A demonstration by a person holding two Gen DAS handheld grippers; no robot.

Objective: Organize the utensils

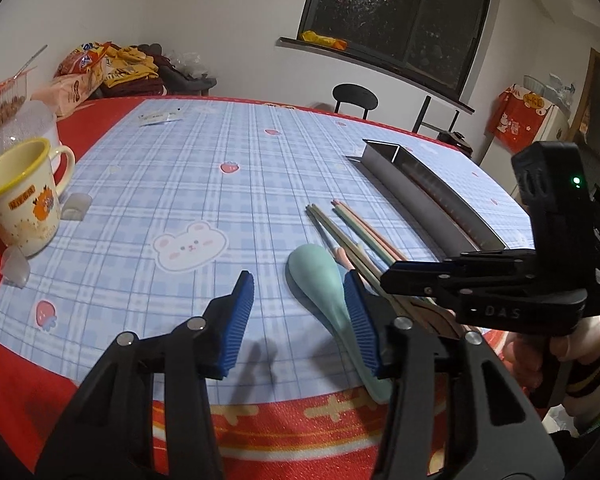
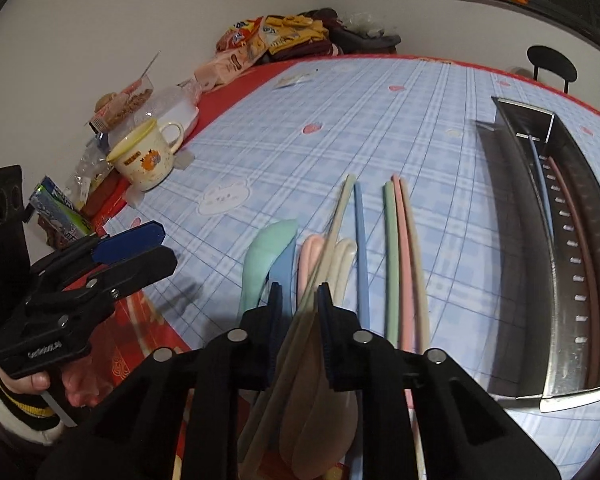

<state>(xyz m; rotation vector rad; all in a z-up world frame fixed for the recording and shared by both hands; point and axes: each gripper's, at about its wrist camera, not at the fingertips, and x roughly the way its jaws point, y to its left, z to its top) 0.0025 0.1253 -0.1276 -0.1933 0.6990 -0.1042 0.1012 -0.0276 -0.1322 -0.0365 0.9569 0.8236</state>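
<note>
right gripper (image 2: 300,300) nearly closed on beige utensil handle (pinch near end, for lift toward steel tray (image 2: 579,396)). left gripper (image 1: 298,308) half open, empty, green spoon (image 1: 319,280) just beside one pad. chopsticks (image 2: 403,260) flat on surface (image 2: 339,120), long axes pointing away from camera, roughly parallel to tray; two chopsticks already inside.

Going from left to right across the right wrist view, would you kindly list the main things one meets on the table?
left gripper → cream mug → mint spoon → blue chopstick → green chopstick → pink chopstick → steel utensil tray
</note>
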